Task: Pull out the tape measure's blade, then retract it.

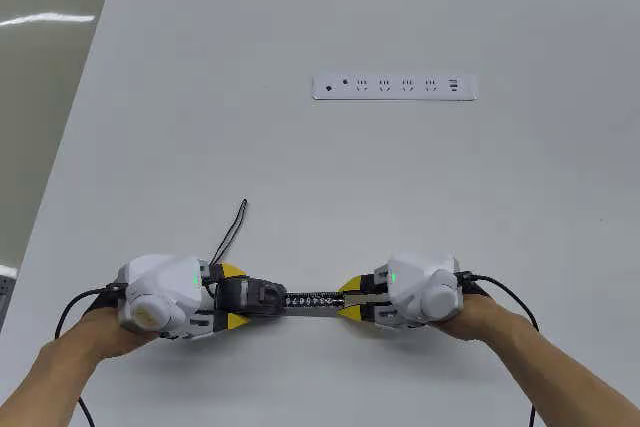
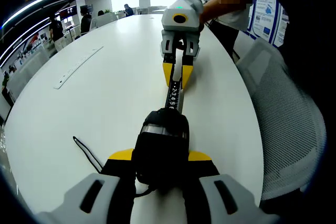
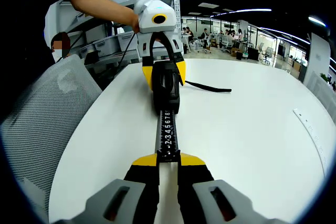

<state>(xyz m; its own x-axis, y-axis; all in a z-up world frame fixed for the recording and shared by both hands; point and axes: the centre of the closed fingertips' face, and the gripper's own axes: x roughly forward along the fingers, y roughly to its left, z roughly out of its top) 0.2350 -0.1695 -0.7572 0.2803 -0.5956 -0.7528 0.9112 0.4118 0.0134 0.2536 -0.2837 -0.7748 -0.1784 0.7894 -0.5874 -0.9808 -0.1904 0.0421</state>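
The tape measure (image 1: pixel 255 297) is at the near edge of the table (image 1: pixel 300 167), its black body clamped between the jaws of the left gripper (image 1: pixel 235 296). I cannot tell whether it rests on the top or hangs just above it. Its blade (image 1: pixel 312 301) is drawn out a short way to the right, and in the right gripper view only the low numbers show. The right gripper (image 1: pixel 352 299) is closed on the blade's tip, its yellow jaw ends pinching it flat. By my reading the pull-out is barely begun. To do it well, the right gripper should travel straight away along the blade's own line, level with the mouth of the body, so the blade neither kinks nor scrapes the slot. The left should grip firmly and not roll, since the rounded body could twist between the jaws. The pinch on the tip looks narrow, so a steady draw suits better than a tug. For the return, walking the tip back under grip seems safer than letting it snap. The strap (image 1: pixel 232 229) trails loose on the table and a power strip (image 1: pixel 395 87) lies well apart, neither in the path.
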